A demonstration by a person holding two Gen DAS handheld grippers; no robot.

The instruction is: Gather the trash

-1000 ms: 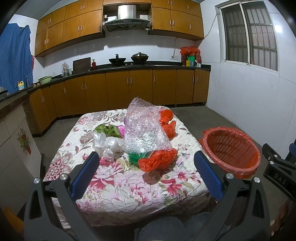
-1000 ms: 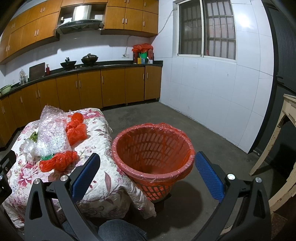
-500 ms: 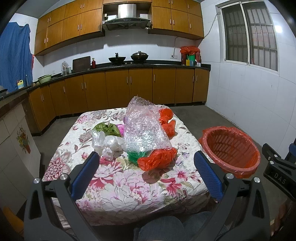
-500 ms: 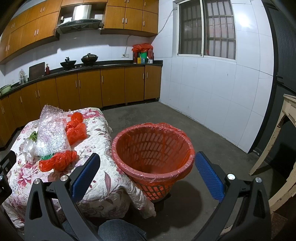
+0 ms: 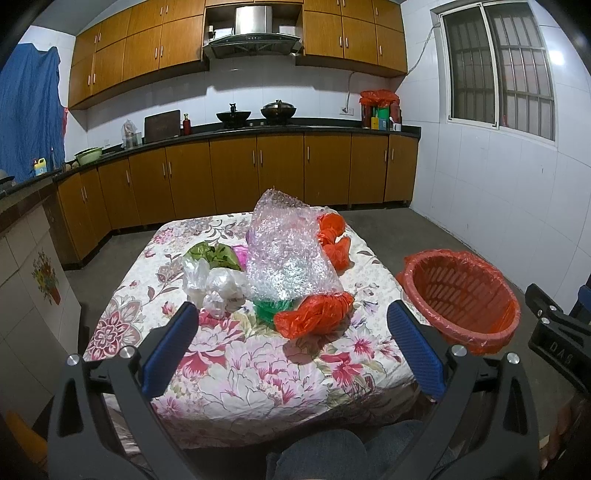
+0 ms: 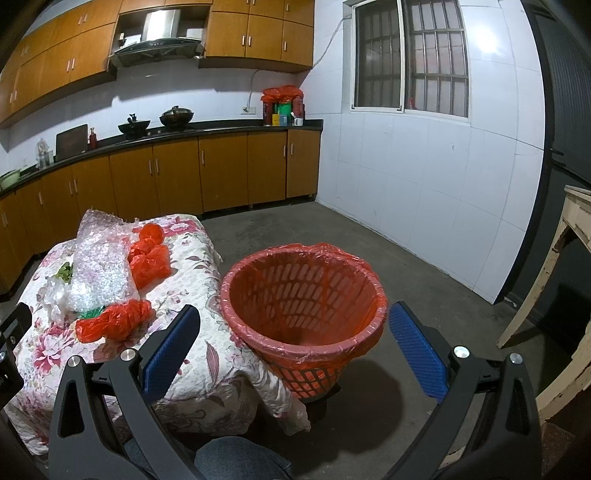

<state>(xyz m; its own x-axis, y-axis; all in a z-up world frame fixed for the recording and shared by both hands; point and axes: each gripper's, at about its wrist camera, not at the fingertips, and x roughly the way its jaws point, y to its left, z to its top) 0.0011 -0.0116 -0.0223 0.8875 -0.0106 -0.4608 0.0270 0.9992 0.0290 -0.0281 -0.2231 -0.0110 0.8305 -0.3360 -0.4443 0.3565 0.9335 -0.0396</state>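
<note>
A: Trash, centre of the left wrist view: heap on a floral tablecloth (image 5: pixel 236 373). Tallest piece a crumpled sheet of clear bubble wrap (image 5: pixel 290 260), knobbly and glinting.

B: Noted. Against its lower edge?

A: Twisted orange plastic bag (image 5: pixel 314 315), glossy, sausage-shaped, nearest the frame bottom; a scrap of green plastic (image 5: pixel 271 308) tucked between it and the wrap. At the wrap's upper right, a second orange bag (image 5: pixel 332 240), knotted and lumpy. To its left, wrinkled translucent white bags (image 5: pixel 214 286); behind those, an olive-green bag (image 5: pixel 212 254) and a sliver of pink film (image 5: pixel 240 254).

B: Receptacle?

A: Round orange lattice basket (image 6: pixel 306 295), plastic, lined with thin orange film folded over the rim; centre of the right wrist view, on the concrete floor just beside the draped table corner.

B: Tools?

A: Left gripper (image 5: pixel 293 350): black frame, blue ribbed pads spread wide, nothing between them, low in frame short of the heap. Right gripper (image 6: pixel 295 350): same build, likewise splayed and unloaded, pads framing the basket in the picture.

B: Surroundings?

A: Wooden cabinets (image 5: pixel 258 173) across the middle, dark countertop with two woks (image 5: pixel 255 112), steel range hood (image 5: pixel 253 27) at top centre, barred window (image 5: pixel 498 66) upper right, white tiled walls.
</note>
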